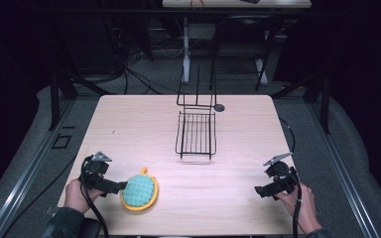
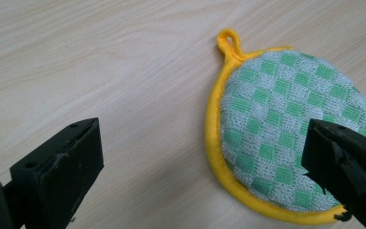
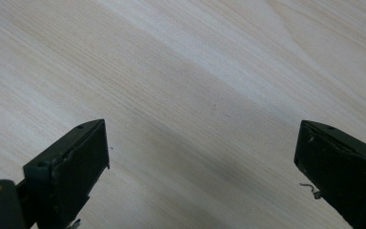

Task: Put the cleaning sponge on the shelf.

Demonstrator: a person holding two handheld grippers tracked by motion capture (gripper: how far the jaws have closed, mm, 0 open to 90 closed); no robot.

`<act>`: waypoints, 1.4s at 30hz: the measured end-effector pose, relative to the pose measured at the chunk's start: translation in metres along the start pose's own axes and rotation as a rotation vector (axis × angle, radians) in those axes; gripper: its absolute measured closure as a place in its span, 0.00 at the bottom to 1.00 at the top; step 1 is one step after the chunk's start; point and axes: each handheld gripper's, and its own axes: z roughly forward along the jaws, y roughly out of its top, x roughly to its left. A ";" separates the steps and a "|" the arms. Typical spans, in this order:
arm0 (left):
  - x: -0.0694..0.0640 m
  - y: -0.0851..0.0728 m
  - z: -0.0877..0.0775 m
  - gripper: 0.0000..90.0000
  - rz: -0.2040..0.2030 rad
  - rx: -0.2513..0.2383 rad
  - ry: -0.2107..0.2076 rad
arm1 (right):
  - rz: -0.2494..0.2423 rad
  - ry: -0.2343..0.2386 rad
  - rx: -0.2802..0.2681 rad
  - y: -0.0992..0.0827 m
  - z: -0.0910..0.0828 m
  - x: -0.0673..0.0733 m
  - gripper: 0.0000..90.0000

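Left hand: the person's left hand [image 1: 75, 194] is at the near left corner of the desk and holds the left hand-held gripper [image 1: 122, 186], which points to the right.
Left hand-held gripper: its jaws stand wide apart and hold nothing; in the left gripper view [image 2: 202, 167] one jaw is over bare wood and the other is over the near edge of the pot holder.
Pot holder: a round pot holder [image 1: 140, 191] with green and white squares and a yellow border lies flat on the near left part of the desk, just beside the tip of the left hand-held gripper; in the left gripper view [image 2: 286, 138] its small yellow loop points away from the jaws.
Right hand: the right hand [image 1: 302, 208] is at the near right corner and holds the right hand-held gripper [image 1: 259, 191], which points to the left.
Right hand-held gripper: in the right gripper view [image 3: 202, 167] its jaws are wide apart, with only bare wood between them.
Desk: the desk [image 1: 129, 129] has a light wood top.
Wire rack: a black wire rack [image 1: 196, 133] stands near the middle of the far half of the desk, well apart from both hand-held grippers; thin upright rods rise at its far end.
Small dark object: a small dark round thing [image 1: 220, 107] lies just beside the far right end of the rack; I cannot tell what it is.
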 end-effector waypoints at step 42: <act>-0.017 0.013 0.031 0.71 -0.011 0.078 -0.092 | -0.017 0.022 -0.015 0.002 -0.001 0.003 0.05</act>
